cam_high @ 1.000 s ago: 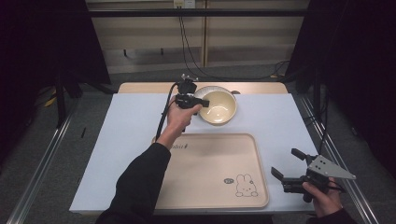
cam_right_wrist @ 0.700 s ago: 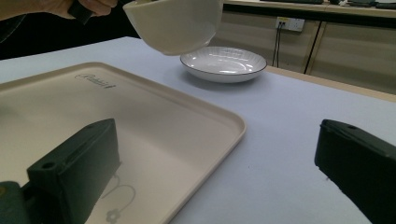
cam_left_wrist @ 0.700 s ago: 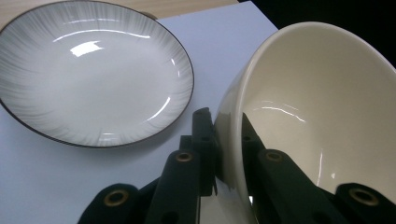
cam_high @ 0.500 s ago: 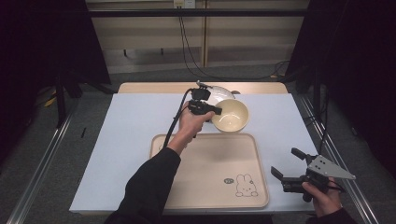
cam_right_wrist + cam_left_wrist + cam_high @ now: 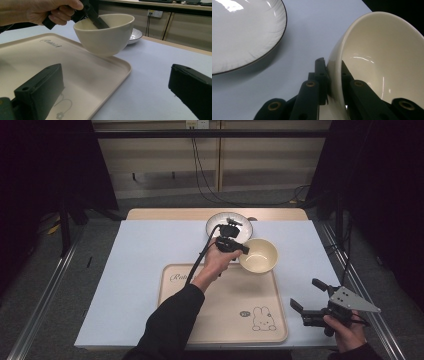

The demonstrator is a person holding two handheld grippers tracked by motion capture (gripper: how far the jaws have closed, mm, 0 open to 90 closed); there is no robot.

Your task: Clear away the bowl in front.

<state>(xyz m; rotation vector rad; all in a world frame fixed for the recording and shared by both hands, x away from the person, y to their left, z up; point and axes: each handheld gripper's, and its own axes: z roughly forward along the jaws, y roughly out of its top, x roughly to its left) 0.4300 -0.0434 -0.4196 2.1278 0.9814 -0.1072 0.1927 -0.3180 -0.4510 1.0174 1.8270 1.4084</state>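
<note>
a: where is the cream round ceramic bowl (image 5: 258, 255) and which way does it face?

b: it hangs in the air over the far right corner of the beige rectangular plastic tray (image 5: 220, 320), clear of it. its mouth faces up and tips a little; being round, it has no long axis to speak of.

a: what holds it?

b: the left gripper (image 5: 241, 249). its jaws are narrowed onto the bowl's near rim, one jaw inside and one outside the wall, pressing on it.

a: and the right gripper (image 5: 306, 298)?

b: it sits low at the near right edge of the pale blue surface (image 5: 140, 250), jaws spread wide with nothing between them.

a: anything close by?

b: a white round plate with a dark rim (image 5: 220, 222) lies just beyond the bowl.
</note>
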